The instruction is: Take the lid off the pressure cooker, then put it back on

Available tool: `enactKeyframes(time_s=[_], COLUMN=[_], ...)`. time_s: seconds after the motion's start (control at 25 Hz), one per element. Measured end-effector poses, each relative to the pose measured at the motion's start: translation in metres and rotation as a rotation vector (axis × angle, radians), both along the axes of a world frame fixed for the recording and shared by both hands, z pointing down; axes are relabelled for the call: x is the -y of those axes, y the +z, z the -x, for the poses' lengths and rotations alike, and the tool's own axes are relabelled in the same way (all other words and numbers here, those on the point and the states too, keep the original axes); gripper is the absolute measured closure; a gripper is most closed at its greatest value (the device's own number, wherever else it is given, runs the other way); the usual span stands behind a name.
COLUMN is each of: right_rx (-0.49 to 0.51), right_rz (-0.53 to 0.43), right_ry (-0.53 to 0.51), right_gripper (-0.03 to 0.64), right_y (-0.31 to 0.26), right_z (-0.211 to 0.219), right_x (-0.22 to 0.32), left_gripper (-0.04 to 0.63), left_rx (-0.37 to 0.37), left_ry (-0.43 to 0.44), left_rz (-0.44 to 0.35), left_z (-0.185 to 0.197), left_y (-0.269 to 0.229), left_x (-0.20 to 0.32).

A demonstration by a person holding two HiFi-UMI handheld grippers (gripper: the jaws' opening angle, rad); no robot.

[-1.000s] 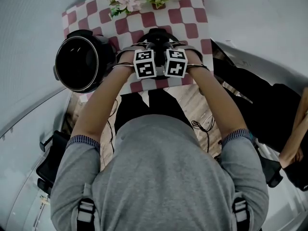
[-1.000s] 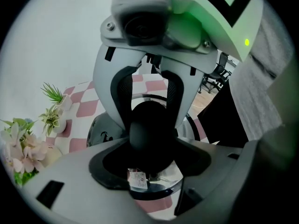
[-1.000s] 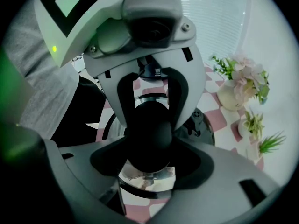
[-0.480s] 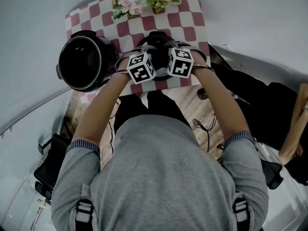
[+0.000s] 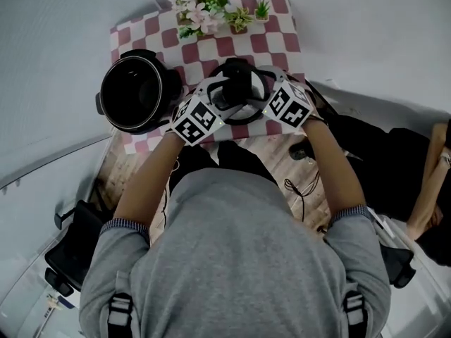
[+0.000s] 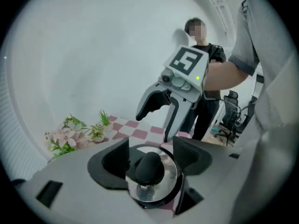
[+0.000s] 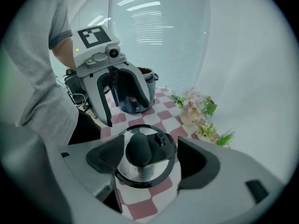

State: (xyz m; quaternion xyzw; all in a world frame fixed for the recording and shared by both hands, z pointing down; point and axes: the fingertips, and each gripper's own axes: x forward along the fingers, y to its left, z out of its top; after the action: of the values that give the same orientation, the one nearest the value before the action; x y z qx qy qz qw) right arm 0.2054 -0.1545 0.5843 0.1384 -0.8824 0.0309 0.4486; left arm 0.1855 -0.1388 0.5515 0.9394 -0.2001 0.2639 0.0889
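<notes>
The black and steel lid [image 5: 239, 94] lies flat on the checkered tablecloth [image 5: 282, 41], knob up. To its left stands the pressure cooker pot [image 5: 137, 94], uncovered. My left gripper [image 5: 215, 97] and right gripper [image 5: 264, 86] hover above the lid from either side, tilted down toward it. In the left gripper view the left gripper [image 6: 152, 153] is open, and the lid [image 6: 152, 183] shows below the gap. In the right gripper view the right gripper [image 7: 147, 155] is open; its jaws have just been opening, with nothing held between them and the lid [image 7: 140, 174] below.
Small pots of artificial flowers [image 5: 204, 16] stand at the table's far edge. A person [image 5: 430, 182] stands to the right of the table. An office chair [image 5: 70, 238] sits on the floor at lower left. The table's near edge runs just beneath my grippers.
Both grippers have lifted off the lid and drawn apart, their marker cubes no longer side by side. The lid stays on the cloth.
</notes>
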Motion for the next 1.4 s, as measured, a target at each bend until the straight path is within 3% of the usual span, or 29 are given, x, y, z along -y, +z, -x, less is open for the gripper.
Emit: enactKeyframes(time_s=[0.2, 0.44, 0.72, 1.04, 1.4], right_rx=[0.143, 0.389, 0.596, 0.718, 0.691], right_rz=[-0.065, -0.124, -0.246, -0.342, -0.385], right_ry=[0.065, 0.168, 0.176, 0.238, 0.275], right_gripper=[0.241, 0.225, 0.217, 0.213, 0.215], right_y=[-0.052, -0.115, -0.175, -0.215, -0.230], right_z=[0.011, 0.034, 0.062, 0.067, 0.055], right_x=[-0.004, -0.012, -0.033, -0.048, -0.040], left_gripper=[0.275, 0.275, 0.272, 0.259, 0.260], left_rx=[-0.174, -0.298, -0.393, -0.452, -0.447], left_ry=[-0.132, -0.203, -0.279, -0.312, -0.306], left_rz=[-0.137, -0.240, -0.288, -0.344, -0.414], left_z=[0.029, 0.066, 0.100, 0.121, 0.133], left_y=[-0.066, -0.121, -0.156, -0.187, -0.215], left_x=[0.003, -0.009, -0.023, -0.030, -0.029])
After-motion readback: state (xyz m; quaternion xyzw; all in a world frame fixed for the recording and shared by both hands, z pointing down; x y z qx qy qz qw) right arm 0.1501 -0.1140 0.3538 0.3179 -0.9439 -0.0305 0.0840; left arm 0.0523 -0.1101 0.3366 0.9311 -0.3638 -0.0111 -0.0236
